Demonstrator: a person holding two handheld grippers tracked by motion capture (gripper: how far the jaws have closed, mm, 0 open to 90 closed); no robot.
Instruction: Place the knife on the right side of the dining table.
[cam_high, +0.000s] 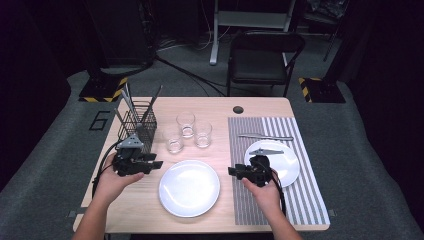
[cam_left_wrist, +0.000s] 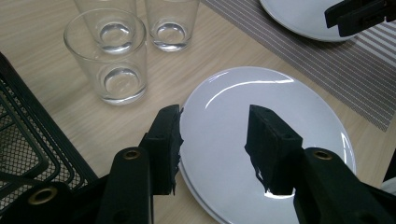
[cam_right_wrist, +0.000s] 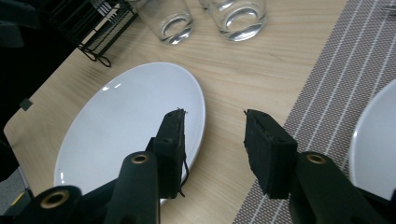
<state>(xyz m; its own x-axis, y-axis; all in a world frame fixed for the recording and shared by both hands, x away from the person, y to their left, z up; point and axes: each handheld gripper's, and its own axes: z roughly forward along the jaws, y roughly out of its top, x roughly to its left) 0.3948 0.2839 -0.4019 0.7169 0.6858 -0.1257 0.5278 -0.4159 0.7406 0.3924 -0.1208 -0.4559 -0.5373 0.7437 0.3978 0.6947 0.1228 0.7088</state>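
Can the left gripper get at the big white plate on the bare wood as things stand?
Probably yes. The left gripper hangs open over the plate's near rim, with nothing between them; the glasses and wire basket stand off to the side.

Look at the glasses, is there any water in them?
No, the three glasses stand clear and see-through on the table, and the left gripper view shows only bare glass bottoms.

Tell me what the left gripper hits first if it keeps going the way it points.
Most likely the large white plate: the open left gripper aims down at it, jaws apart above its near half. Depth is unclear.
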